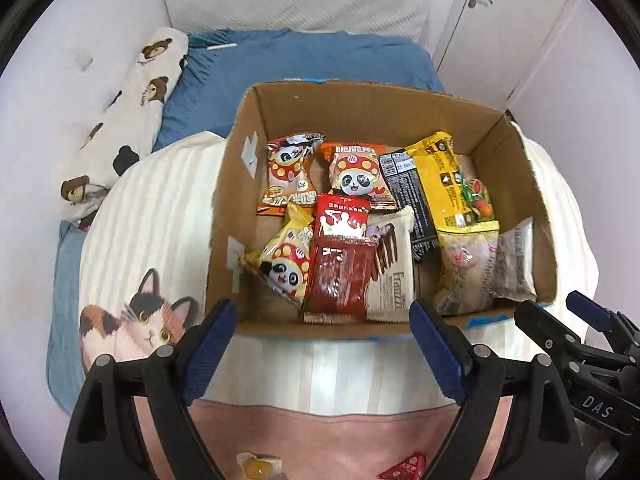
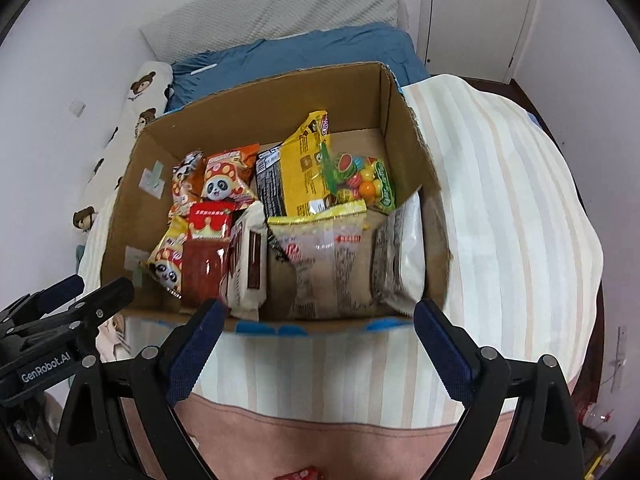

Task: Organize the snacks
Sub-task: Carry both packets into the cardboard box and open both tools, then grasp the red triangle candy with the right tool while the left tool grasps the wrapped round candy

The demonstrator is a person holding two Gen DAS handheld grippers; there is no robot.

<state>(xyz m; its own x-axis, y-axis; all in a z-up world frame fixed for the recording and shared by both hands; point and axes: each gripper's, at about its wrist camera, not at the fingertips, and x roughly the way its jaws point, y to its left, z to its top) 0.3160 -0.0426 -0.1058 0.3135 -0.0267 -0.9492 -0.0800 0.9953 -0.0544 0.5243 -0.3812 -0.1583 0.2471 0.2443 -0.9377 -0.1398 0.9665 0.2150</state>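
Note:
An open cardboard box [image 1: 232, 184] [image 2: 416, 152] stands on a striped blanket and holds several snack packs. Among them are panda bags [image 1: 358, 176], a red pack [image 1: 340, 276] [image 2: 204, 268], a white wafer pack [image 1: 394, 268], a yellow bag [image 1: 444, 176] [image 2: 304, 168], fruit candy [image 2: 360, 176] and clear bread packs [image 2: 332, 264]. My left gripper [image 1: 322, 308] hangs open just before the box's near wall, nothing between its fingers. Beside it, my right gripper [image 2: 319, 306] [image 1: 558, 306] is open and empty too. The left gripper [image 2: 104, 282] shows at the right wrist view's left edge.
Loose snacks lie on the pink blanket below the grippers: a yellow candy pack [image 1: 258, 466] and a red pack [image 1: 404, 472] [image 2: 298, 474]. A blue sheet [image 1: 312, 60], a bear-print pillow [image 1: 132, 108] and a cat-print blanket [image 1: 132, 320] surround the box. Closet doors [image 1: 500, 32] stand behind.

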